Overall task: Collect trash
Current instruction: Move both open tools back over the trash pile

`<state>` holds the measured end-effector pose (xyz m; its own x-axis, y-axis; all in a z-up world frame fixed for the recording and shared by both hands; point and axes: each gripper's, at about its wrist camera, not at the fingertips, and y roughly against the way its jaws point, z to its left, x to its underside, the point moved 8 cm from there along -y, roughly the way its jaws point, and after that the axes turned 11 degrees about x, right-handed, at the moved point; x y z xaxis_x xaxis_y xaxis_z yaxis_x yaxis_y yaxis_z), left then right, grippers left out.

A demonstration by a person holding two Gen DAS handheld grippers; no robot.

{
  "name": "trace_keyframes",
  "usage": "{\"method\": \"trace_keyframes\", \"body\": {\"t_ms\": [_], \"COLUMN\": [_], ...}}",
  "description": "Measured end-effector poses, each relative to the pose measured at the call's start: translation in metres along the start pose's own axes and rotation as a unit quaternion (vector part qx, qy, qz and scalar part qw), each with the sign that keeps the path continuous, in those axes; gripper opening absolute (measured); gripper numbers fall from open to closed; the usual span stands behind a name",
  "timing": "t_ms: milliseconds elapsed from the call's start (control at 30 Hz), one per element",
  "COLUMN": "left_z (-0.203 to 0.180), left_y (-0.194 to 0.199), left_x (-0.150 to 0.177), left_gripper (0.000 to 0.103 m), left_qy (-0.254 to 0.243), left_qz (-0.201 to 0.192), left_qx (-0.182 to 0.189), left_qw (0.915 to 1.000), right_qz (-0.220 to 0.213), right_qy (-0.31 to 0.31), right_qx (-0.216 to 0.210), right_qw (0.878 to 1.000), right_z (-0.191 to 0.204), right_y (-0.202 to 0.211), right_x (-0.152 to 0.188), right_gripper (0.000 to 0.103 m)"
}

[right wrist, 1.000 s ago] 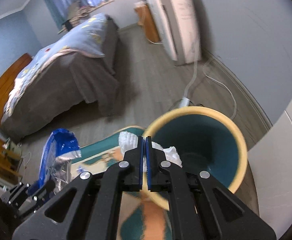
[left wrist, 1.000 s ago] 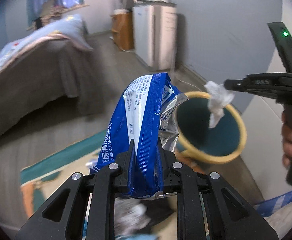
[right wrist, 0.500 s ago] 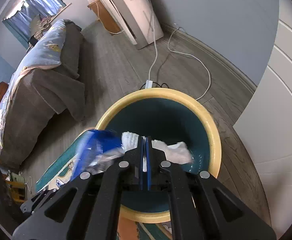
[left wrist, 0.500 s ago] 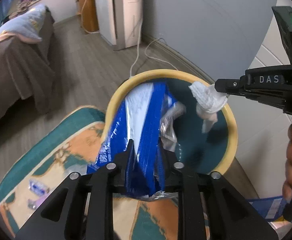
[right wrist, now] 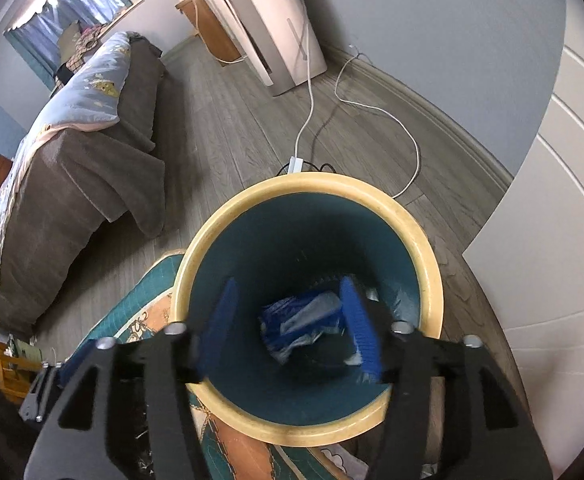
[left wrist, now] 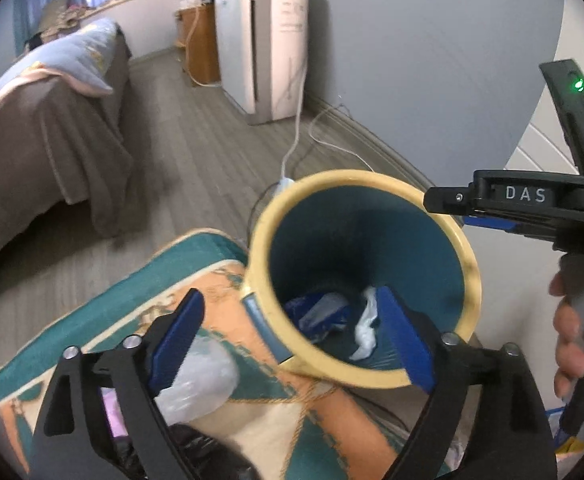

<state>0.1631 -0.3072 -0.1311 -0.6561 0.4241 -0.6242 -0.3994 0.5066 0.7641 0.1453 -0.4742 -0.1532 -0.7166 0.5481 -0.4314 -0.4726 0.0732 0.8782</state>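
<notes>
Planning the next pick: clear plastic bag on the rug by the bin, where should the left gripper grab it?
Grip the clear plastic bag at its puffed upper bulge, coming from above. It lies crumpled on the rug beside the bin, right under the open left gripper, so a loose fold pinches easily.

right claw [right wrist: 288, 330] blurred; tissue [left wrist: 366, 330] perhaps half hidden.

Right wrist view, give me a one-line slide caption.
Open right tongs above the yellow-rimmed bin, with the blue wrapper lying at its bottom.
</notes>
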Motion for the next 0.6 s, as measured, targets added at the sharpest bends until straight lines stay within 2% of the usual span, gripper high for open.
{"method": "trace_keyframes", "body": {"t_ms": [67, 200, 367, 600], "left_z": [0.008, 0.029, 0.067, 0.125], "left_y": [0.015, 0.050, 0.100, 0.169], "left_x": [0.000, 0.005, 0.021, 0.054], "left_gripper": [0.094, 0.096, 0.097, 0.097], "left_qy": [-0.006, -0.001, 0.025, 0.060], "left_qz": [-0.011, -0.030, -0.045, -0.056], "left_qx": [-0.018, -0.048, -0.080, -0.135], "left_qw": [0.9998, 0.9984, 0.9955, 0.9875], "right_qz": [-0.006, -0.015, -0.026, -0.040], "right_qy": [0.008, 0.036, 0.081, 0.163], "right_qx": [0.002, 0.001, 0.000, -0.003], "right_qw": [1.000, 0.999, 0.996, 0.986], "right_z": [0.006, 0.028, 0.066, 0.133], "right_y": [0.003, 0.014, 0.029, 0.048], "right_x": [-0.001, 0.003, 0.014, 0.041], "right_gripper": [0.086, 0.095, 0.097, 0.097]}}
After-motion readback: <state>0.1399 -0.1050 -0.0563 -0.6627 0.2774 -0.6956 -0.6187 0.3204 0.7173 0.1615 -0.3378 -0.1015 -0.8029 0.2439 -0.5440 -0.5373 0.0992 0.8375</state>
